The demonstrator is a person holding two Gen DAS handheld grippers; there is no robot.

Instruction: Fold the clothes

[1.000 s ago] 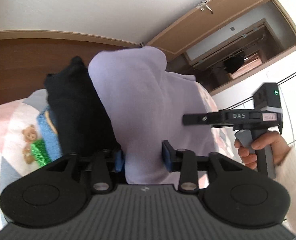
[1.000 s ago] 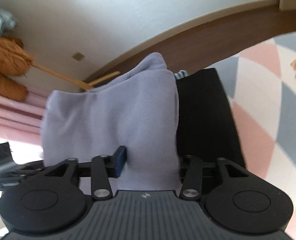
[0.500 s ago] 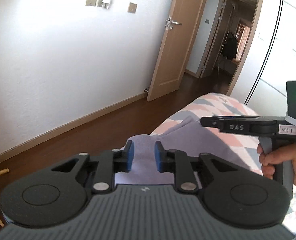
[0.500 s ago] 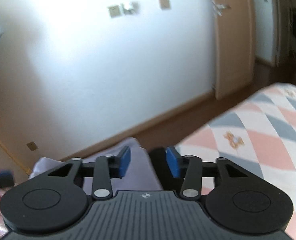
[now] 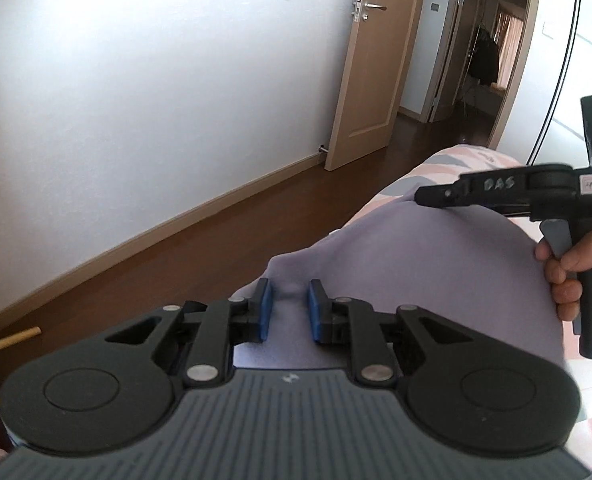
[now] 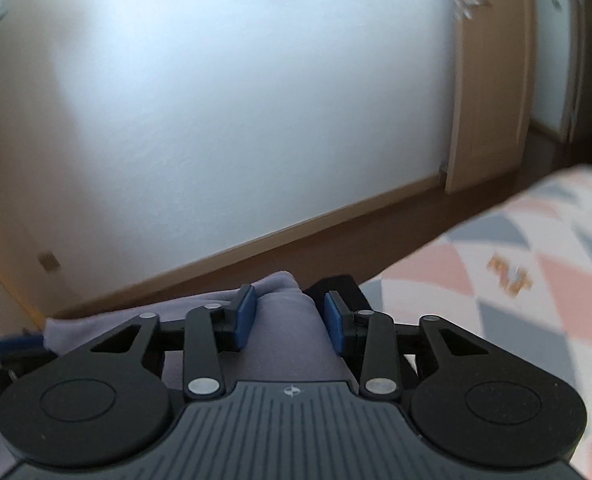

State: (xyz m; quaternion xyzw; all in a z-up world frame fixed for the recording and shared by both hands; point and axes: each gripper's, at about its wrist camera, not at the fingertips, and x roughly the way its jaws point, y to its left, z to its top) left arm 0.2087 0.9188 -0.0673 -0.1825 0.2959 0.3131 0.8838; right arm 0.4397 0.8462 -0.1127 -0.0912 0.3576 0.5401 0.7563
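Note:
A lavender fleece garment [image 5: 415, 272] lies bunched over the edge of the bed. My left gripper [image 5: 290, 306] is shut on a raised fold of it, the blue pads pressing the cloth from both sides. To the right in the left wrist view, the right gripper [image 5: 419, 200] reaches in over the same garment, held by a hand [image 5: 563, 264]. In the right wrist view my right gripper [image 6: 288, 312] is shut on a thick roll of the lavender garment [image 6: 288, 344]. A black garment [image 6: 343, 284] shows just behind the right pad.
The bed cover [image 6: 495, 300] has a pink, grey and white diamond pattern. Dark wood floor [image 5: 216, 248] runs along a white wall. An open wooden door [image 5: 375, 60] and a doorway with hanging clothes [image 5: 483, 56] stand beyond. A wooden stick [image 5: 8, 344] lies low at the left.
Both grippers have narrowed onto folds of the lavender garment. Both views have swung up from the garment pile to the wall and door. The black garment has left the left wrist view.

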